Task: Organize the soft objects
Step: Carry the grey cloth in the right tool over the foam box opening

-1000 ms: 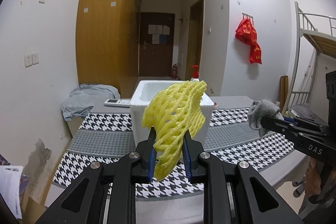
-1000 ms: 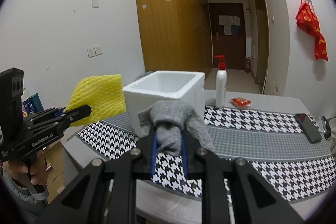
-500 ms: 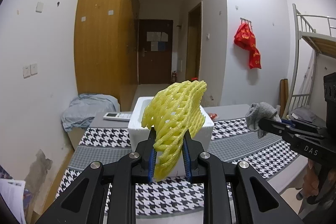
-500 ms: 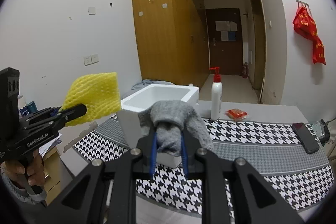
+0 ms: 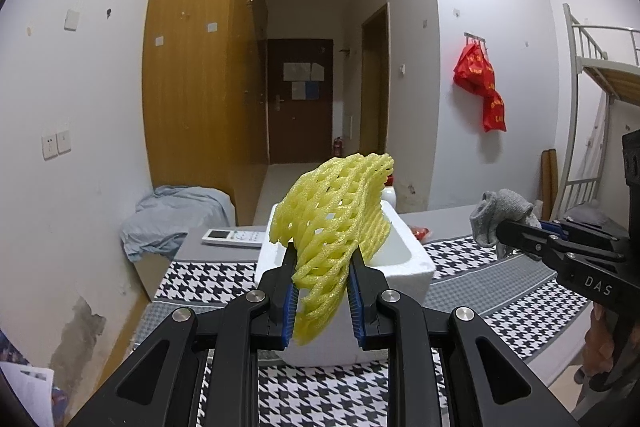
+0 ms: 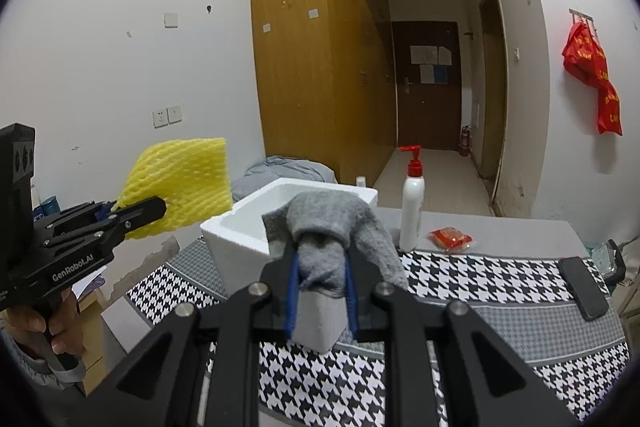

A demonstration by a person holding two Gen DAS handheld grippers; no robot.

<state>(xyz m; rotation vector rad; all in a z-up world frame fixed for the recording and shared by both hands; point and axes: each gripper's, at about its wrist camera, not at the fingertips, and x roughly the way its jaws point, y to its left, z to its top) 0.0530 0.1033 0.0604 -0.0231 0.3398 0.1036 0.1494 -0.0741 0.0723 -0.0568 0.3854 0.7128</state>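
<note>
While both soft items hang in the air: this entry covers the carry toward the box.

Step in hand: transport. Neither item is in the white foam box (image 5: 404,259) yet; both are short of its opening, on the near side.

Left tool (image 5: 322,291): clamped on a yellow foam fruit net (image 5: 332,215), which stands up from the blue pads and fans out in front of the box.

Right tool (image 6: 320,287): clamped on a grey sock (image 6: 328,227), bunched, with loose ends drooping on either side of the fingers.

Box: open-topped, standing on the houndstooth cloth (image 6: 460,279) that covers the surface. What of its inside shows looks bare, though much is hidden behind the held items.

Next move (judgement): bring each tool over the rim, tip it down into the opening, then part the fingers. The net is light and springy and may cling to the pads; the sock should drop freely.

Clearance between tools: they are side by side and near each other. Going in one at a time would avoid a knock over the box.

Around the box: a white pump bottle with a red top (image 6: 412,211) just beyond it, a small red packet (image 6: 450,239) beside the bottle, a remote control (image 5: 234,237) on the far left, and a dark phone (image 6: 582,287) well off to the right.

Obstruction: nothing lies across the opening. The pump bottle stands closest to the right tool's path.
</note>
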